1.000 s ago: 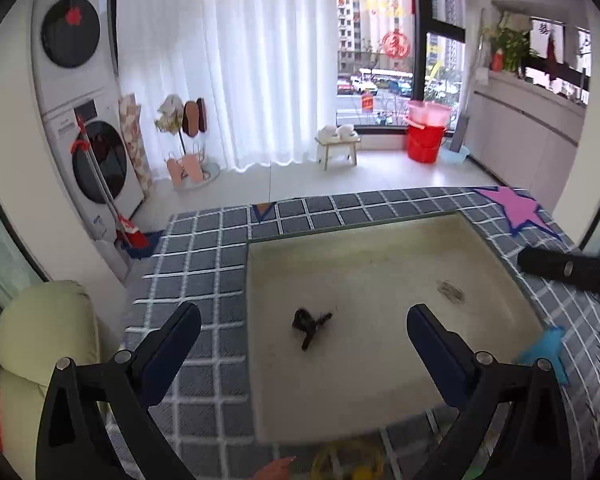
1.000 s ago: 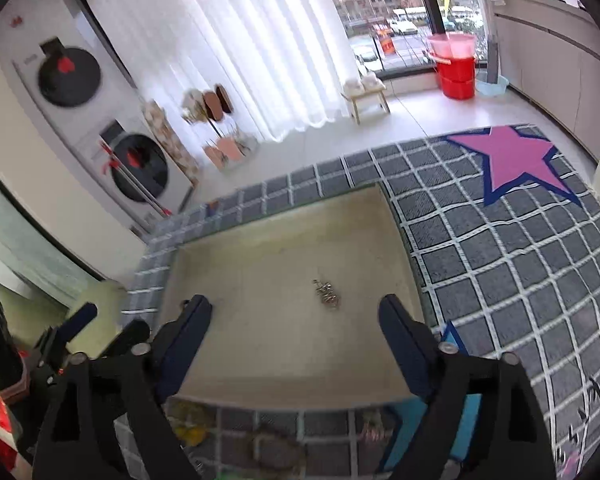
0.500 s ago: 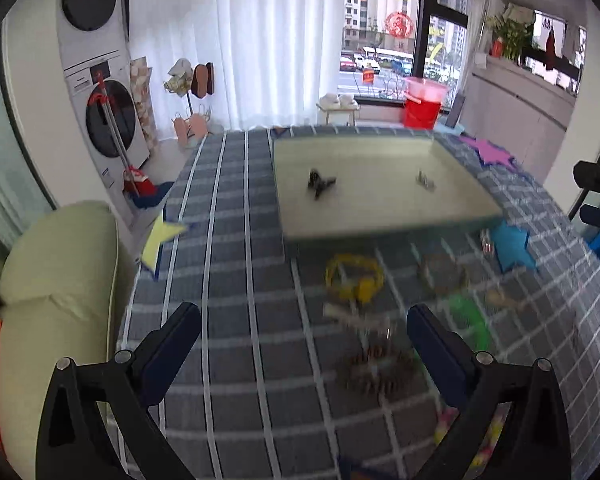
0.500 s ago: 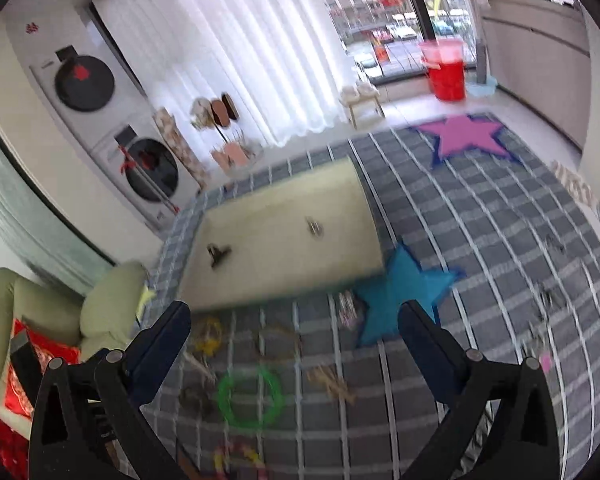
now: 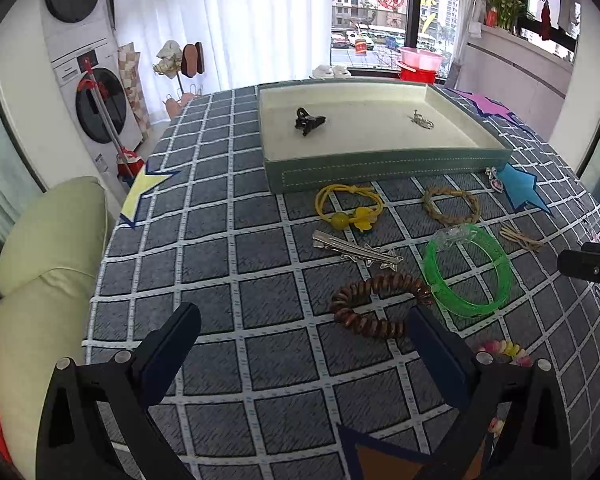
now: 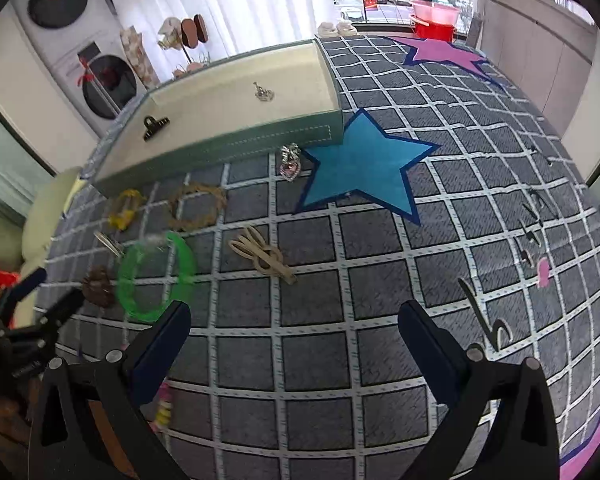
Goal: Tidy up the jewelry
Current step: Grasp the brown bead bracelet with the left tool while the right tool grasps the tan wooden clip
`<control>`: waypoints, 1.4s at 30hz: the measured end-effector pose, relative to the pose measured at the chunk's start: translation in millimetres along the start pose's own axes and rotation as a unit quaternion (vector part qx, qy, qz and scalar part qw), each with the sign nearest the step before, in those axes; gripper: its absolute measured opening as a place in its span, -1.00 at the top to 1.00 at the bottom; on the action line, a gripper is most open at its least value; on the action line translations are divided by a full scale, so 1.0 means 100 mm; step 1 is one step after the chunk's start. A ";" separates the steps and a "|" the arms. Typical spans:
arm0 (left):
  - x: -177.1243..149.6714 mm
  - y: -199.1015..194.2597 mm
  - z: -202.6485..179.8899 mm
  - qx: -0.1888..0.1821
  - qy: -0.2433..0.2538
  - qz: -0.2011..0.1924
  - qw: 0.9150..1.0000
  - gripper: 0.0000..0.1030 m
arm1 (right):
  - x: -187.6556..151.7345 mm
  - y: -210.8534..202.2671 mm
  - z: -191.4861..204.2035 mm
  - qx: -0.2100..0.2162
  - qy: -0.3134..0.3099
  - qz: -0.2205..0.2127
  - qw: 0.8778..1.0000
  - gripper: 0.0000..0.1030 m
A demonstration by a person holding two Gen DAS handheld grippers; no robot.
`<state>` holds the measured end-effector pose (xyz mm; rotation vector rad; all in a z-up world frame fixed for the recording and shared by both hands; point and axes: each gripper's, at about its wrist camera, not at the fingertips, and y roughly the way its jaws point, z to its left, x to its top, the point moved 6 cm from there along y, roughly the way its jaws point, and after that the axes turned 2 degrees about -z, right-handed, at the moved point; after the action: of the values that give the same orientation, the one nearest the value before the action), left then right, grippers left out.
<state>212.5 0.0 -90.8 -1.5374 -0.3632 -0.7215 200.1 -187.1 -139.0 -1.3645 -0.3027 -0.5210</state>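
Observation:
A green tray [image 5: 380, 166] with a cream lining stands at the far side of the checked tablecloth; it holds a black clip [image 5: 309, 120] and a silver trinket [image 5: 422, 121]. In front of it lie a yellow hair tie [image 5: 350, 206], a woven ring [image 5: 451, 205], a silver star clip [image 5: 356, 250], a green bangle [image 5: 468, 274], a brown spiral tie [image 5: 374, 302], a tan clip [image 6: 262, 258] and a pink pendant [image 6: 290, 162]. My left gripper [image 5: 300, 344] is open and empty, just short of the brown tie. My right gripper [image 6: 294, 340] is open and empty above bare cloth.
A pastel bead bracelet [image 5: 504, 348] lies near my left gripper's right finger. A blue star patch [image 6: 360, 164] and a purple star patch [image 6: 444, 50] mark the cloth. A pale green sofa [image 5: 40, 240] stands left of the table. The left gripper shows in the right wrist view [image 6: 32, 312].
Both grippers have pulled back from over the tray toward the near side of the table. The loose jewelry in front of the tray has come into view. Both stay open.

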 end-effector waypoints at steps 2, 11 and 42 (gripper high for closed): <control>-0.01 0.04 0.00 -0.001 -0.001 0.003 1.000 -1.00 | -0.01 0.02 0.01 -0.008 -0.009 0.000 1.000 -1.00; -0.02 0.17 0.01 -0.010 -0.025 0.027 0.999 -1.00 | 0.09 0.22 0.16 -0.041 -0.085 0.001 0.996 -0.80; 0.12 -0.25 -0.10 -0.072 -0.036 -0.018 0.997 0.46 | 0.12 -0.13 0.21 0.034 -0.029 -0.023 0.999 0.83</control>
<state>203.4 -9.7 -64.8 -1.7008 -0.4004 -0.7352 205.8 -169.9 -117.4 -1.3101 -0.3966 -0.5062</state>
